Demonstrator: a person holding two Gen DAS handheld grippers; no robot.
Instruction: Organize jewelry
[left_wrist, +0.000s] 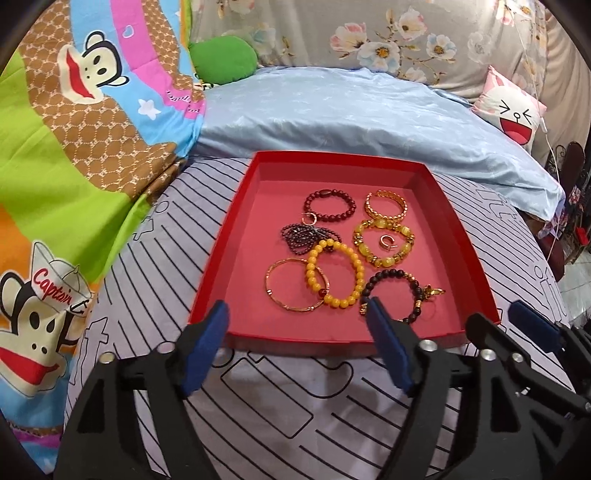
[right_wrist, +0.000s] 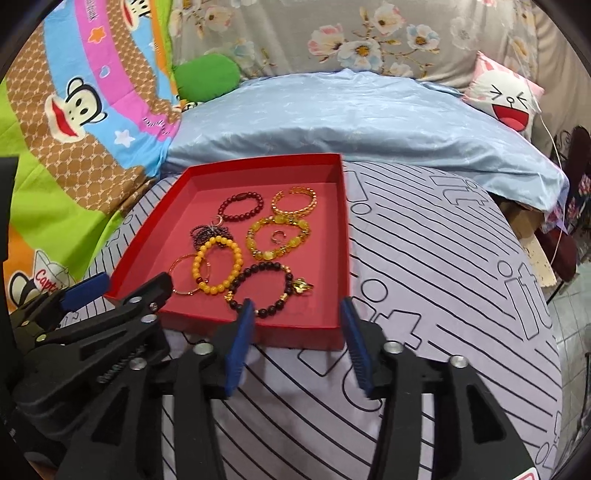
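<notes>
All the jewelry lay inside the red tray (left_wrist: 458, 236) on the bed, bracelets partly overlapping; whether sorting was ahead or finished was unclear. Any pick would suit a single bead strand. Both grippers, left (left_wrist: 295, 354) and right (right_wrist: 297, 343), hovered at the near rim, jaws apart, empty.

Striped bedsheet (left_wrist: 295, 417), blue pillow (left_wrist: 332, 110), floral fabric (left_wrist: 369, 33)

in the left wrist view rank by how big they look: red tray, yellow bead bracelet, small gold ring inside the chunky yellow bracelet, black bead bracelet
1. red tray
2. yellow bead bracelet and black bead bracelet: look about alike, with the black one partly hidden by a gripper finger, so not ranked
3. small gold ring
</notes>
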